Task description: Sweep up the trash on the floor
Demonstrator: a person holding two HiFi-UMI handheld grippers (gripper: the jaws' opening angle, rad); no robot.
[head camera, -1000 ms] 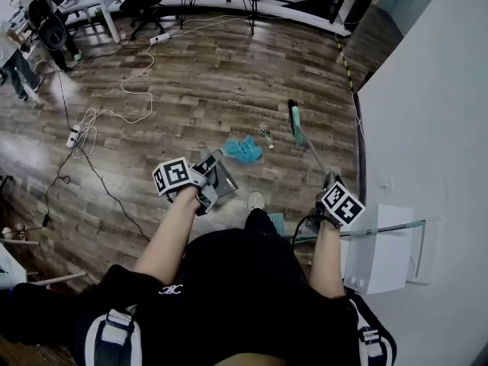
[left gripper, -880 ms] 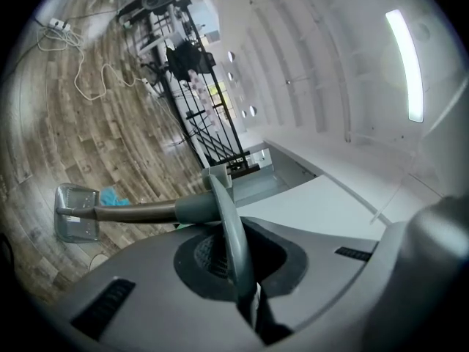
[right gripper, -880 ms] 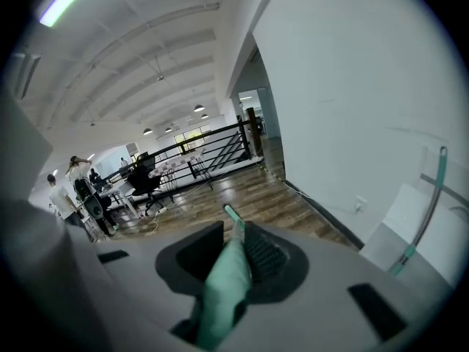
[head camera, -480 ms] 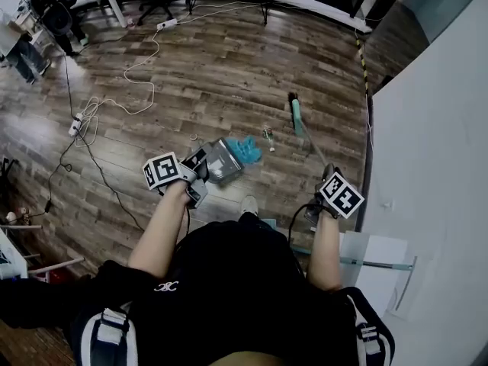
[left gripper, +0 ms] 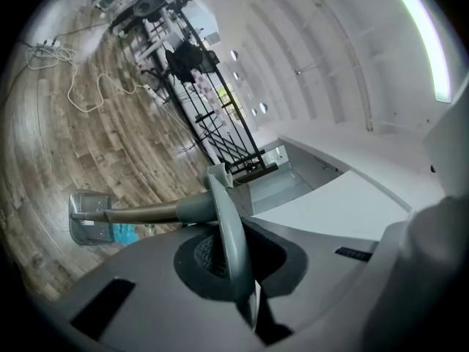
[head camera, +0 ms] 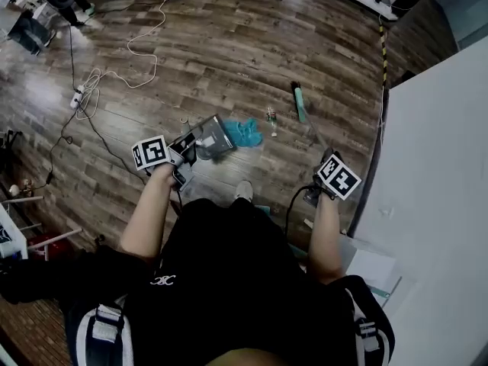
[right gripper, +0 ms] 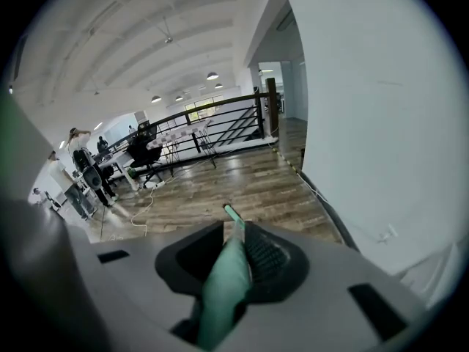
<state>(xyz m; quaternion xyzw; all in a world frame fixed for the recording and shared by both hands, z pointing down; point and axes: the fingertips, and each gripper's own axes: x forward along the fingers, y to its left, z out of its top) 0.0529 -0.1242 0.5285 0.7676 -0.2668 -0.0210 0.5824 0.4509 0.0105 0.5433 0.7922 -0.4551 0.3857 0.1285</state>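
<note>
A grey dustpan [head camera: 210, 137] rests on the wood floor, its pan edge against a crumpled blue piece of trash [head camera: 245, 132]. My left gripper [head camera: 185, 149] is shut on the dustpan's handle [left gripper: 146, 213]; the left gripper view shows the pan [left gripper: 88, 217] with the blue trash [left gripper: 124, 232] beside it. A small bottle-like piece of trash [head camera: 271, 117] lies just right of the blue one. Further right, the broom's green head [head camera: 299, 101] is on the floor. My right gripper [head camera: 325, 165] is shut on the broom's green handle [right gripper: 227, 270].
White and black cables [head camera: 114, 75] and a power strip [head camera: 76, 97] trail over the floor at the left. A white wall [head camera: 442, 166] runs along the right, with a black-yellow strip [head camera: 383, 44] at its foot. The person's shoe [head camera: 242, 191] stands behind the dustpan.
The left gripper has pushed the dustpan forward, from behind the blue trash up against its left side. The head view has shifted forward; the broom head stays right of the trash.
</note>
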